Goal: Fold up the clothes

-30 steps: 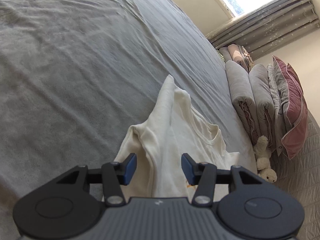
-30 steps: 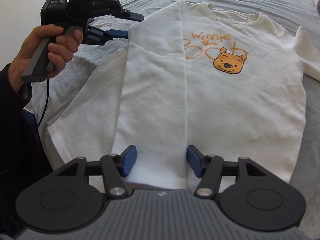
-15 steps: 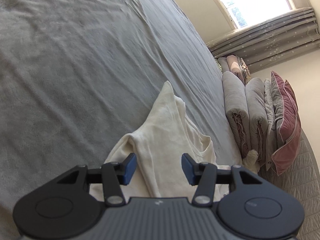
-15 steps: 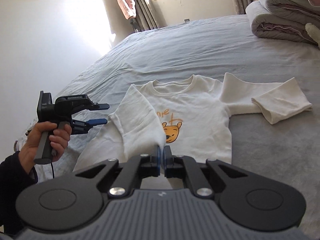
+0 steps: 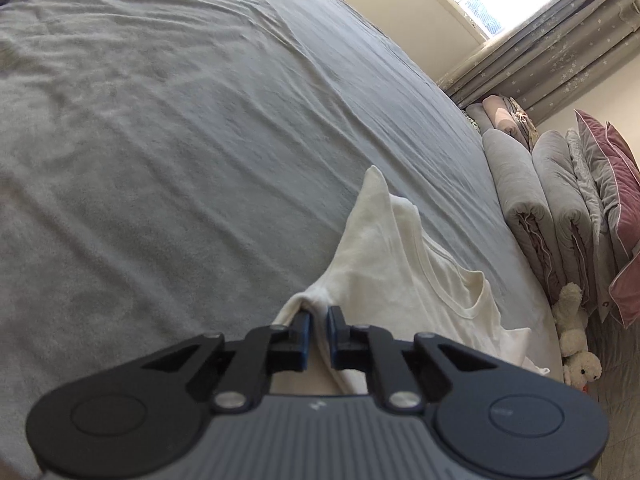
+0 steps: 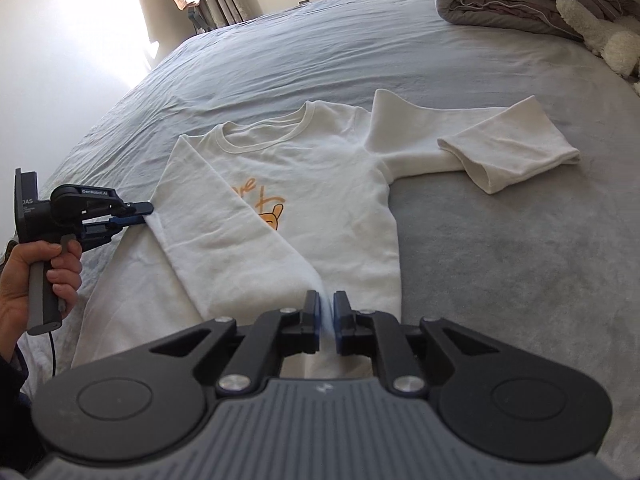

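Observation:
A cream sweatshirt [image 6: 332, 184] with an orange bear print lies front-up on the grey bed [image 6: 500, 248]. Its left sleeve is folded across the chest and partly hides the print. My right gripper [image 6: 327, 312] is shut on the end of that sleeve near the hem. My left gripper [image 5: 318, 316] is shut on a fold of the sweatshirt [image 5: 384, 264] at the shoulder; from the right wrist view the left gripper [image 6: 140, 214] pinches the fabric's left edge. The other sleeve [image 6: 492, 152] lies spread out to the right, its cuff doubled back.
Rolled grey quilts [image 5: 540, 208] and pink pillows [image 5: 612, 184] are stacked along the bed's far side, with a white plush toy [image 5: 576, 340] beside them. A hand [image 6: 44, 280] holds the left gripper's handle. Open grey sheet [image 5: 160, 120] stretches to the left.
Both grippers went from open to shut on the sweatshirt, the right first, the left just now. The folded sleeve has been drawn slantwise across the chest, covering more of the print.

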`<state>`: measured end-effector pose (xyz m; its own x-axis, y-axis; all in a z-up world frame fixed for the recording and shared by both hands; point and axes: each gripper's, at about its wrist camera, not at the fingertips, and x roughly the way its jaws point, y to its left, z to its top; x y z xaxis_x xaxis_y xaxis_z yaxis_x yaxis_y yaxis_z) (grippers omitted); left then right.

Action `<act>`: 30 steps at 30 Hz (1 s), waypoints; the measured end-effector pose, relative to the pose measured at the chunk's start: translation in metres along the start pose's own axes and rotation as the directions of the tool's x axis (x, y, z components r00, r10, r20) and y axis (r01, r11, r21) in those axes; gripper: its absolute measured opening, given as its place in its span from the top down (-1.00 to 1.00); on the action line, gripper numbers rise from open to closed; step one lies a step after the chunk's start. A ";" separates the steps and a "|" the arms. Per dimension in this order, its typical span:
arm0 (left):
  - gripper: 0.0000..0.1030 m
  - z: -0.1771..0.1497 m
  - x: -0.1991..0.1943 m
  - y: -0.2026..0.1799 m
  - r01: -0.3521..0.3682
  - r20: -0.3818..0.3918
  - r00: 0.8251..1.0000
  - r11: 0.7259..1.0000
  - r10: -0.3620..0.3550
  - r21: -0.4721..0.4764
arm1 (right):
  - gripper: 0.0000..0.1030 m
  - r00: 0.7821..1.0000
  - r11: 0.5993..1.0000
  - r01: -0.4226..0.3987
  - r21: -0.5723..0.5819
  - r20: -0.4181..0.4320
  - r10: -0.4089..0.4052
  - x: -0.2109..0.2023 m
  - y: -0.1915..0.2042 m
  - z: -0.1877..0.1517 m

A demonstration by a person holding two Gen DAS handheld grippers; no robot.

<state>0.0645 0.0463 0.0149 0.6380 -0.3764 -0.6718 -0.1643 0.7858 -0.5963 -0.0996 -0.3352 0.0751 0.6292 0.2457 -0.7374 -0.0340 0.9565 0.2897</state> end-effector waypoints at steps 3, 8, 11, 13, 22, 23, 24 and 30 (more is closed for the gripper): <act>0.87 0.001 -0.003 0.000 -0.004 0.013 1.000 1.000 0.004 0.011 | 0.75 0.999 0.999 0.026 0.023 0.020 -0.026 -0.004 -0.006 0.001; 0.89 0.002 -0.006 0.004 0.031 0.042 0.999 0.997 -0.028 -0.065 | 0.73 0.999 0.999 0.014 0.045 0.028 -0.016 -0.007 -0.012 0.001; 0.89 0.003 -0.004 0.010 0.033 0.031 0.999 0.994 -0.030 -0.105 | 0.65 0.999 0.999 -0.014 0.030 0.029 0.013 -0.008 -0.008 0.000; 0.89 0.002 -0.003 0.009 0.023 0.032 0.999 0.995 -0.020 -0.096 | 0.36 1.000 1.000 -0.013 0.021 0.017 0.013 -0.005 -0.005 0.000; 0.90 0.001 -0.004 0.013 0.006 0.044 0.999 0.994 -0.001 -0.110 | 0.29 0.995 1.000 0.017 -0.022 -0.098 -0.019 0.019 -0.004 -0.008; 0.90 0.000 -0.003 0.012 0.001 0.045 0.999 0.995 0.003 -0.101 | 0.29 0.985 0.994 0.073 -0.079 -0.149 -0.084 0.031 0.002 -0.013; 0.90 0.000 -0.003 0.011 0.000 0.045 0.999 0.995 0.005 -0.096 | 0.34 0.981 0.990 0.098 -0.103 -0.157 -0.113 0.033 0.003 -0.014; 0.77 0.003 -0.010 0.014 0.001 0.029 1.000 0.991 0.003 -0.132 | 0.29 0.995 0.996 0.092 -0.017 -0.024 -0.093 0.009 -0.013 0.000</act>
<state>0.0579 0.0629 0.0149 0.6588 -0.3598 -0.6607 -0.2615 0.7140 -0.6495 -0.0934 -0.3456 0.0646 0.6106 0.1595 -0.7757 0.0109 0.9777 0.2097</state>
